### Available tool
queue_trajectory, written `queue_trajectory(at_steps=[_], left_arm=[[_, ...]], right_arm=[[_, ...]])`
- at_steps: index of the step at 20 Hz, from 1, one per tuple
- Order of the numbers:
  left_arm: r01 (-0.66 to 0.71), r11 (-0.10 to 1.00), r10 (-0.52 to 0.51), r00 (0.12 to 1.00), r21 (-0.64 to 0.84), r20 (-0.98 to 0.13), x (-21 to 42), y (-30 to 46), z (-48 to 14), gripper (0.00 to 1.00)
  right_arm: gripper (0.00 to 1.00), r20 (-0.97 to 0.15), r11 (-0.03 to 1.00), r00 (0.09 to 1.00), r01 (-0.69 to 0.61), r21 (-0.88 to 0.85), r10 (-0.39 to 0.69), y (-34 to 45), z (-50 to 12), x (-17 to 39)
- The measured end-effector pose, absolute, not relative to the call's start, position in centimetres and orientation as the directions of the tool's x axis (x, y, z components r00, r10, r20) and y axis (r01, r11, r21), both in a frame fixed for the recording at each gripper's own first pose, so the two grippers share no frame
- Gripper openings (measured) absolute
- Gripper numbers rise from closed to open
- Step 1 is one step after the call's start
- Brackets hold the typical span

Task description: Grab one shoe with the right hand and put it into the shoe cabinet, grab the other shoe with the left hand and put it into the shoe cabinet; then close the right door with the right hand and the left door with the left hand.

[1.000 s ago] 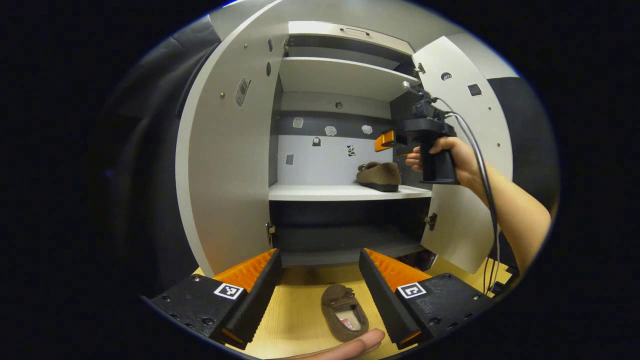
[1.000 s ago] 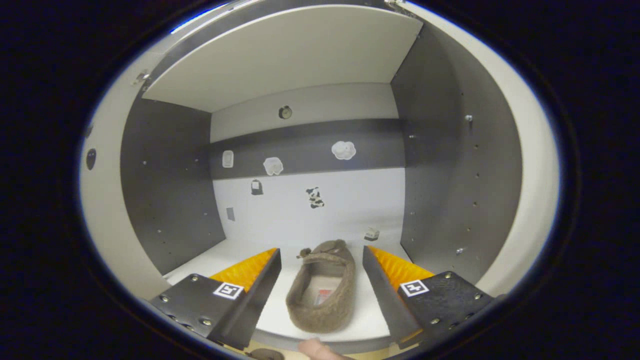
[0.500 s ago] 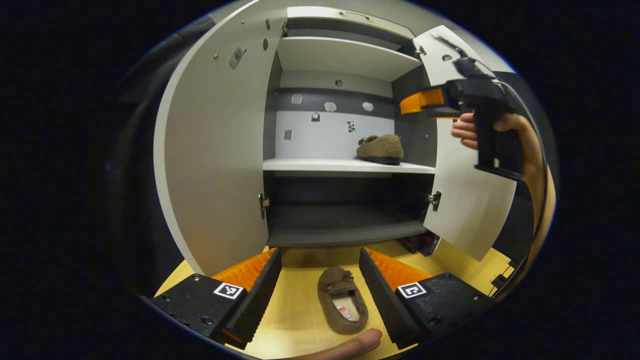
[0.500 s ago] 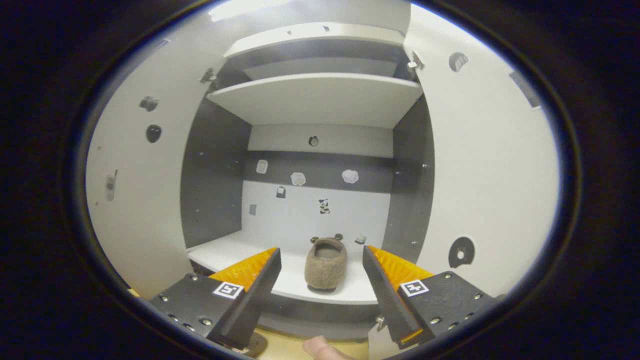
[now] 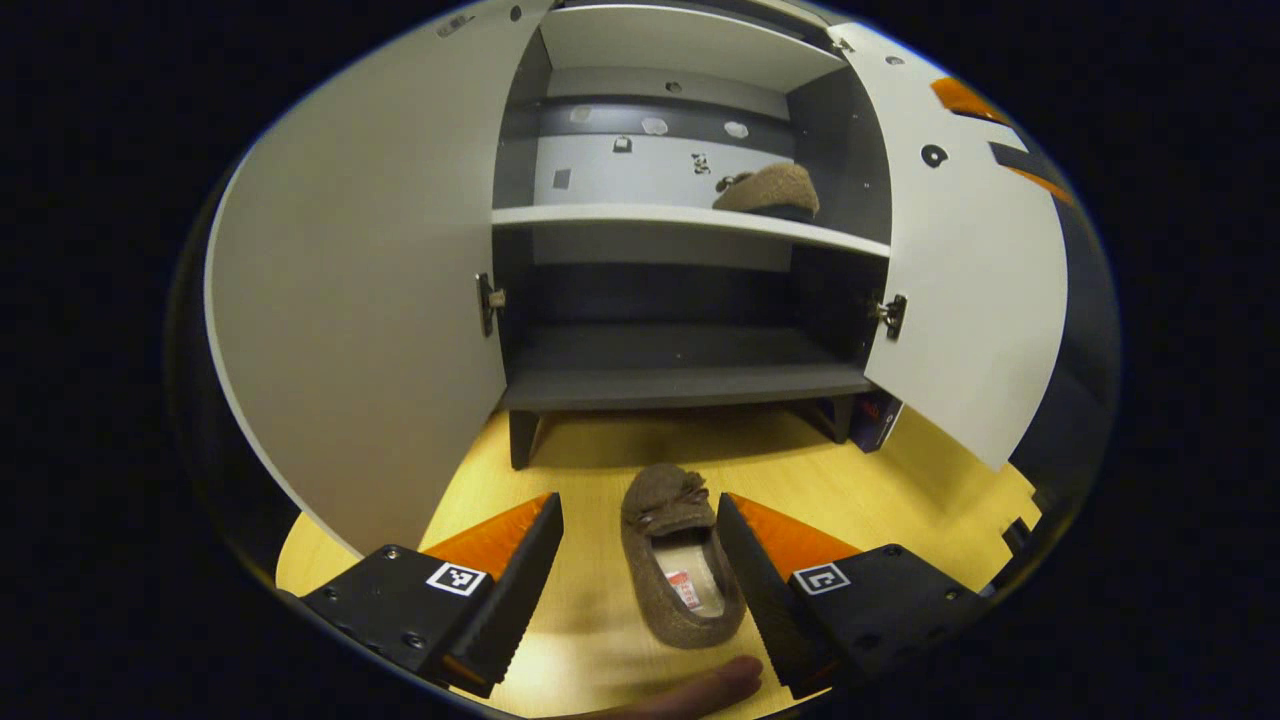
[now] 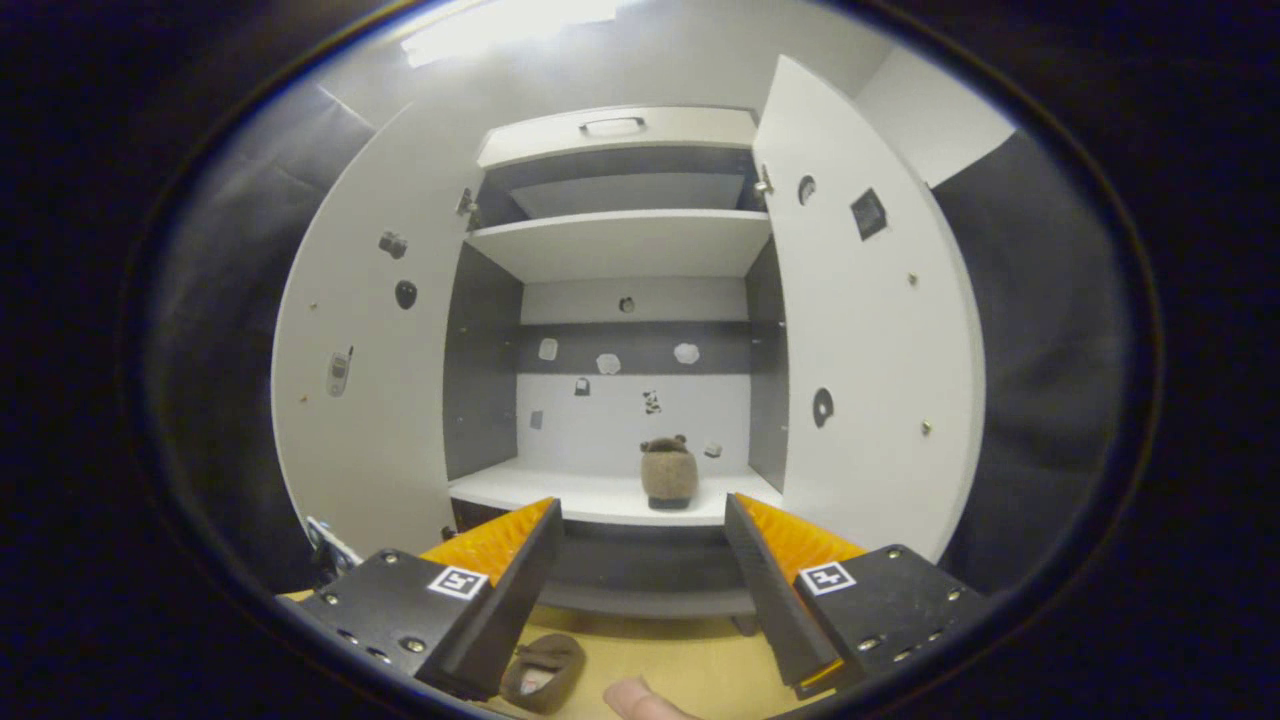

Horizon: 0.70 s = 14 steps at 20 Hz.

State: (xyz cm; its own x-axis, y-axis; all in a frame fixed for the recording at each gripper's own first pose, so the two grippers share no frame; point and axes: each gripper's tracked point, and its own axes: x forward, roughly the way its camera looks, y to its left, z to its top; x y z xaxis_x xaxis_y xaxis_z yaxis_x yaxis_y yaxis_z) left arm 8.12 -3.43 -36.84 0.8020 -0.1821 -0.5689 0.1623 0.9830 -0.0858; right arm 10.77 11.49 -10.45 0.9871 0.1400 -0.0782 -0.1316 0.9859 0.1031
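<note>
Second shoe (image 5: 682, 556) sits bottom center on the floor, lengthwise between the spread-apart fingers of the left gripper (image 5: 640, 560), toe toward the cabinet (image 5: 690, 375). Right gripper (image 6: 645, 570) gapes empty too.

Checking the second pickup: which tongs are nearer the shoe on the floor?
Left. The left tongs are open with the floor shoe between their fingers. The right tongs are open, facing the cabinet, the shoe below them.

Brown slipper (image 5: 683, 560) on the floor before the shoe cabinet (image 5: 690, 370), between the left gripper's (image 5: 636, 580) spread jaws.
</note>
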Motion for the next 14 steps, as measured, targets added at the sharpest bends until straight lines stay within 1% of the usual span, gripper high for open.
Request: queue_trajectory(at_steps=[2, 3, 4, 5, 8, 11, 14], left_arm=[[0.173, 0.981, -0.192, 0.775, -0.09, -0.602, 7.8, -4.0, -38.5, 0.96], [0.175, 0.981, -0.19, 0.761, -0.086, -0.62, 7.7, -4.1, -39.3, 0.96], [0.177, 0.981, -0.19, 0.748, -0.085, -0.636, 7.6, -4.2, -40.1, 0.96], [0.179, 0.98, -0.193, 0.737, -0.088, -0.648, 7.7, -4.3, -40.8, 0.96], [0.182, 0.977, -0.207, 0.703, -0.109, -0.681, 7.5, -5.0, -43.1, 0.96], [0.177, 0.98, -0.192, 0.679, -0.096, -0.708, 7.9, -4.8, -45.4, 0.96], [0.149, 0.985, -0.168, 0.682, -0.089, -0.711, 8.7, -4.2, -46.6, 0.95]], right_arm=[[0.98, -0.06, 0.993, 0.994, -0.09, 0.078, 0.095, 10.1, -10.5, 10.4], [0.97, -0.06, 0.993, 0.994, -0.091, 0.07, 0.095, 10.0, -10.6, 10.1], [0.96, -0.066, 0.992, 0.992, -0.101, 0.074, 0.106, 10.1, -11.2, 9.9], [0.97, -0.075, 0.99, 0.99, -0.113, 0.082, 0.12, 10.3, -11.6, 9.6], [0.97, -0.087, 0.987, 0.986, -0.136, 0.082, 0.143, 10.3, -12.6, 9.7], [0.97, -0.092, 0.985, 0.982, -0.157, 0.069, 0.163, 10.6, -13.3, 9.6], [0.98, -0.09, 0.986, 0.984, -0.15, 0.069, 0.156, 10.1, -13.8, 10.0]])
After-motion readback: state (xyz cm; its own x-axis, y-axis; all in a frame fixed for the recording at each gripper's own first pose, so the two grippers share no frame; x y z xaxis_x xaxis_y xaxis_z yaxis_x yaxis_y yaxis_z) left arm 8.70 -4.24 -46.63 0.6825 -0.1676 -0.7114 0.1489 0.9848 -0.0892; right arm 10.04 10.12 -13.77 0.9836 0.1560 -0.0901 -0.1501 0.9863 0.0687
